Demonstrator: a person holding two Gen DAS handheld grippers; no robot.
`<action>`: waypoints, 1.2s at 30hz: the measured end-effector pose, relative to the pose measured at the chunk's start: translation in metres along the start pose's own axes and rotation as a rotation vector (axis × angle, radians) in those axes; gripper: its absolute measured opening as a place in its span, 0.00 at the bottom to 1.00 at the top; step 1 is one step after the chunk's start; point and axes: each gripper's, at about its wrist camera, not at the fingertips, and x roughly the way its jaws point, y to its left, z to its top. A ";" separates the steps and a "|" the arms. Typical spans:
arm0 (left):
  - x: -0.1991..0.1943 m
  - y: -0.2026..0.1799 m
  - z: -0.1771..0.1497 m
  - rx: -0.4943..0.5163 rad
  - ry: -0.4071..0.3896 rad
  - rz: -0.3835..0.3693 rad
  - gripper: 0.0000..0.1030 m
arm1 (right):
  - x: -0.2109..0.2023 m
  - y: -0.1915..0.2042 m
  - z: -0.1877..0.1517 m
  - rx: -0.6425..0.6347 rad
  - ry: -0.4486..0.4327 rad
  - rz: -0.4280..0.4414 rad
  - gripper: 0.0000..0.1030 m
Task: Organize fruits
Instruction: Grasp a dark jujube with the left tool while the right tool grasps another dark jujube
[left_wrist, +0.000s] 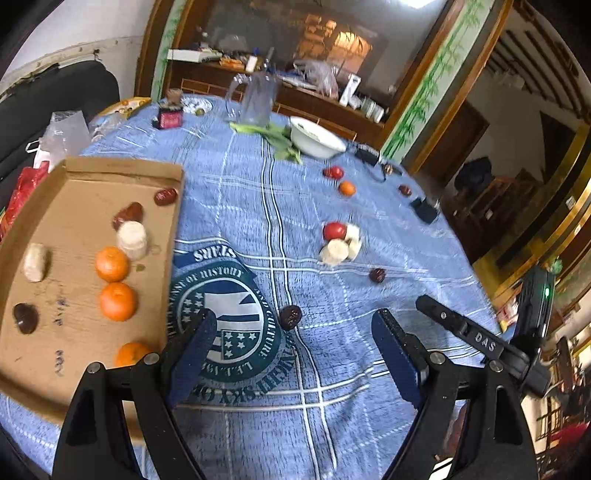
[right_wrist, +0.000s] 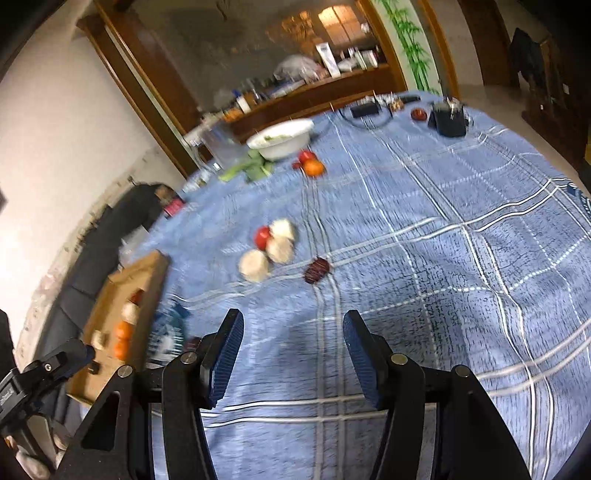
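With both sets of fingers empty, the left gripper (left_wrist: 291, 354) wide and the right gripper (right_wrist: 291, 354) narrower, we judged it best to centre on the dried date (left_wrist: 290, 316) lying loose on the counter (left_wrist: 369, 369) beside the cardboard tray (left_wrist: 74, 177)

Both wrist cameras look forward and steeply down along their own fingers, close over the round table's blue checked cloth (left_wrist: 332, 369). The left view faces the brown cardboard tray (left_wrist: 74, 184); both share it and the pale banana chunks (right_wrist: 269, 247).
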 end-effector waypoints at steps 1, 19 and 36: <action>0.009 -0.002 0.000 0.013 0.011 0.005 0.82 | 0.008 -0.003 0.003 -0.009 0.018 -0.015 0.58; 0.092 -0.007 -0.009 0.111 0.144 0.061 0.48 | 0.091 0.011 0.043 -0.169 0.107 -0.130 0.56; 0.095 -0.036 -0.025 0.268 0.141 0.079 0.18 | 0.081 0.011 0.032 -0.173 0.098 -0.136 0.14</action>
